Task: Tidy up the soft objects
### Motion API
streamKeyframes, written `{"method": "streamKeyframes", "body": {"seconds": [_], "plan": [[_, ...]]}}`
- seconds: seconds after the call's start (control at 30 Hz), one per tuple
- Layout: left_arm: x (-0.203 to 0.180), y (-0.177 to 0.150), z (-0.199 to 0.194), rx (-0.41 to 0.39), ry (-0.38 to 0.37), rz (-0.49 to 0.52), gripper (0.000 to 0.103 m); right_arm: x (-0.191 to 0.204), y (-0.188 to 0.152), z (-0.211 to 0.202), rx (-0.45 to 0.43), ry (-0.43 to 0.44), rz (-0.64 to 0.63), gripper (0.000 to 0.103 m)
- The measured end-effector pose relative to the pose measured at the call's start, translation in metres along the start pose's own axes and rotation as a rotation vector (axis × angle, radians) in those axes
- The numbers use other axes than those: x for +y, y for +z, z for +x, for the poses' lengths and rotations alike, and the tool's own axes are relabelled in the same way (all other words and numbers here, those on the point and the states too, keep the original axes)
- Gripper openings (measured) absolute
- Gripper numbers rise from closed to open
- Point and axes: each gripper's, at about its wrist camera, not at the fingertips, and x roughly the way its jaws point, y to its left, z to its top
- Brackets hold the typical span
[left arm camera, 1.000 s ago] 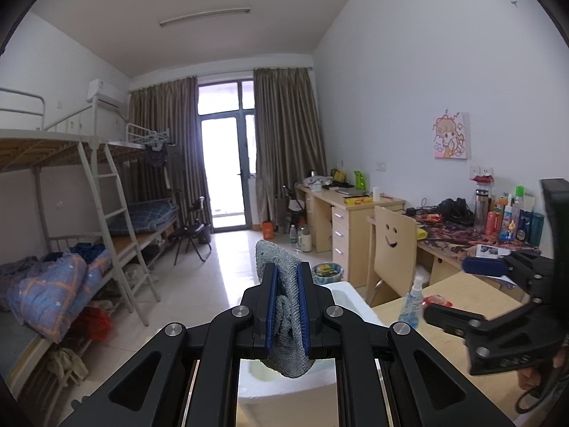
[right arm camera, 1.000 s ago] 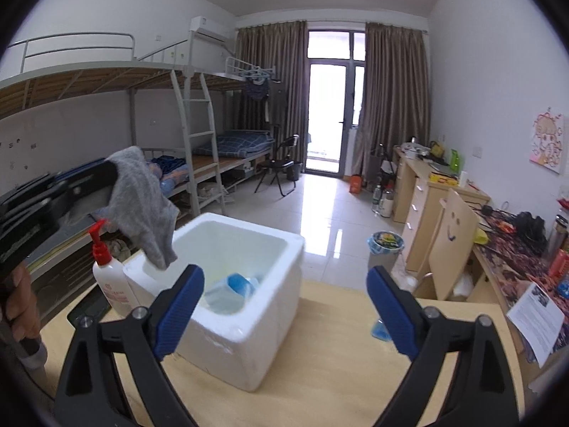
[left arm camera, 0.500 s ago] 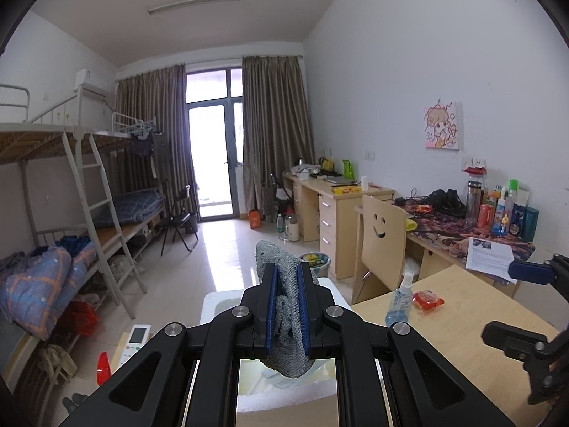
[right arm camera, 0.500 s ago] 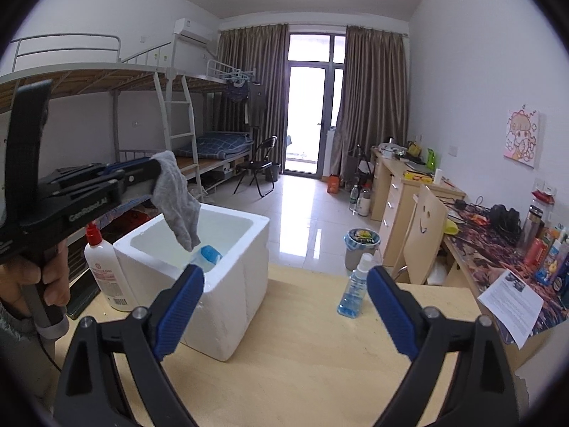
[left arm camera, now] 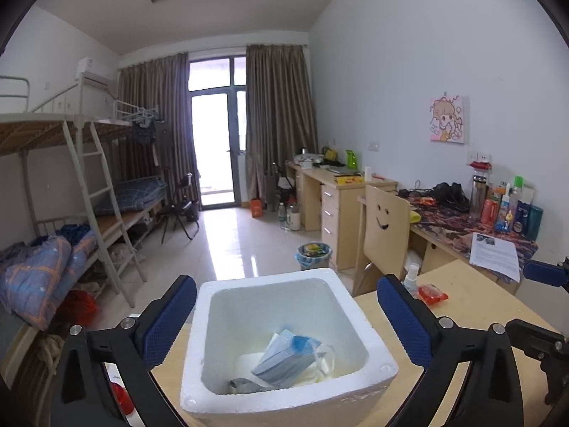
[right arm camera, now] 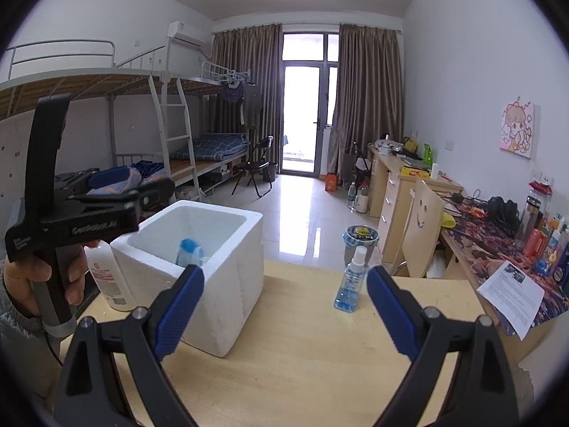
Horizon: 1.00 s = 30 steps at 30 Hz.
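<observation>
Dropped gray cloth (left arm camera: 245, 384) lies in foam box (left arm camera: 284, 400) below parted jaws.

White foam box (left arm camera: 284, 384), open-topped, thick-walled and square, standing upright on the wooden table (right arm camera: 320, 356). Inside the box, on its floor: a grey cloth (left arm camera: 245, 385), crumpled low against the near wall; a blue pleated face mask (left arm camera: 284, 357), tilted, lying just beyond and partly over the cloth; white soft material (left arm camera: 249, 364) beneath both. In the right wrist view the box (right arm camera: 220, 284) shows its near corner, and only the mask's blue top (right arm camera: 188, 249) rises above the rim.
</observation>
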Motion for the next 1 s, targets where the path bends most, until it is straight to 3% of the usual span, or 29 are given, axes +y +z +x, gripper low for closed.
{"method": "streamKeyframes", "body": {"seconds": [0.47, 1.0], "plan": [[-0.007, 0.002, -0.024, -0.006, 0.015, -0.003, 0.102, 0.002, 0.002, -0.013, -0.020, 0.017, 0.002, 0.095], [-0.017, -0.017, -0.115, -0.060, 0.077, -0.010, 0.102, 0.036, -0.009, -0.078, -0.092, 0.078, -0.012, 0.095]]}}
